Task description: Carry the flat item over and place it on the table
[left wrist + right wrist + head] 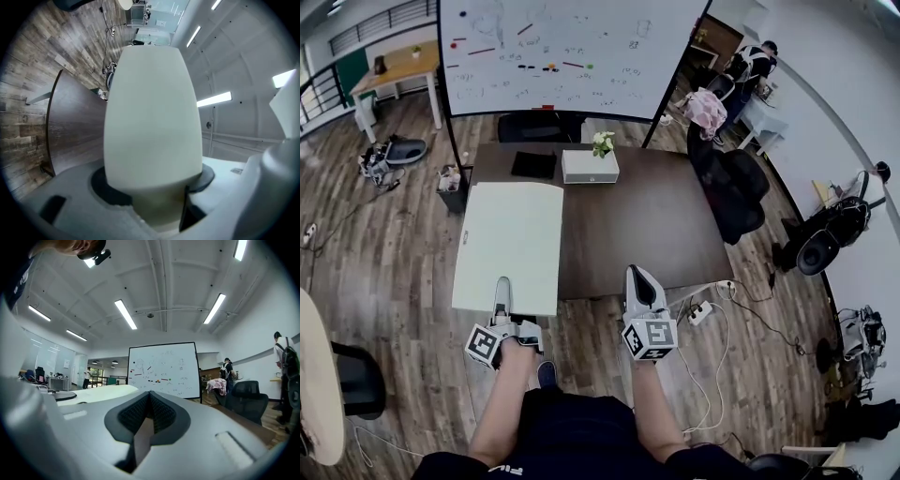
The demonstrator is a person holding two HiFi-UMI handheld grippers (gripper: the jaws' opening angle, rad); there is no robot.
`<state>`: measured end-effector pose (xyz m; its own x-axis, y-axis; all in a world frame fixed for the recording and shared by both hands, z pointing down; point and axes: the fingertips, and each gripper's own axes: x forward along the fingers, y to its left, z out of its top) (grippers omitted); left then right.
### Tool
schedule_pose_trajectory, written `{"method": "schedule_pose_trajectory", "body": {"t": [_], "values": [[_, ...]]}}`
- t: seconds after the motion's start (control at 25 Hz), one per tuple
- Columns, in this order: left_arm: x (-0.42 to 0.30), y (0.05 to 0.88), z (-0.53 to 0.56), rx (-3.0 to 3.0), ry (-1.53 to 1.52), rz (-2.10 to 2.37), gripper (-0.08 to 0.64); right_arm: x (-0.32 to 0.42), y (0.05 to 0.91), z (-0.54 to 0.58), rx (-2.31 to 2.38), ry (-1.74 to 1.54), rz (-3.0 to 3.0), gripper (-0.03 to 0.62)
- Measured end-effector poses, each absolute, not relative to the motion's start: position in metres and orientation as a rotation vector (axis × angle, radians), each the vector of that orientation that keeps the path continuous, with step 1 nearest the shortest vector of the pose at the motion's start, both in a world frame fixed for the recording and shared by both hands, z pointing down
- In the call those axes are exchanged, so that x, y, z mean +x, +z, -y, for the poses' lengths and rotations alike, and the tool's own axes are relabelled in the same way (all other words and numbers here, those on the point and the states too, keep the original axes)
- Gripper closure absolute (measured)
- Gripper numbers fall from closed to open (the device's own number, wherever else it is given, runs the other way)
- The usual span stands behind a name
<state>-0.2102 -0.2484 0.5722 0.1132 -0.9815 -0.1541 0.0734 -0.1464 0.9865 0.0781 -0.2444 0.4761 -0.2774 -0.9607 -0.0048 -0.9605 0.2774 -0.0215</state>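
Left tongs (502, 287) clamp white board (510, 239) at its near edge; right tongs (638, 278) together, over table (661, 225) edge.

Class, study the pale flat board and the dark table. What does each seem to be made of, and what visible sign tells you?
Flat board: probably foam or plastic sheet, matte off-white; its face is even, unglossy, without grain.
Table: likely wood or wood-look laminate, dark brown, low sheen; faint streaky grain shows in the left gripper view.
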Motion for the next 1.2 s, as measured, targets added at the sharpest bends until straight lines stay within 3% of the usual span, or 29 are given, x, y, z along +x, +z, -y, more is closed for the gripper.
{"method": "schedule_pose_trajectory", "body": {"t": [0.64, 1.2], "values": [[-0.191, 0.602, 0.326, 1.275, -1.228, 1.014, 0.296, 0.103, 0.494, 0.314, -1.91, -0.058, -2.475, 0.584], [-0.151, 0.652, 0.449, 1.221, -1.217, 1.169, 0.296, 0.149, 0.49, 0.458, -1.793, -0.05, -2.498, 0.584]]}}
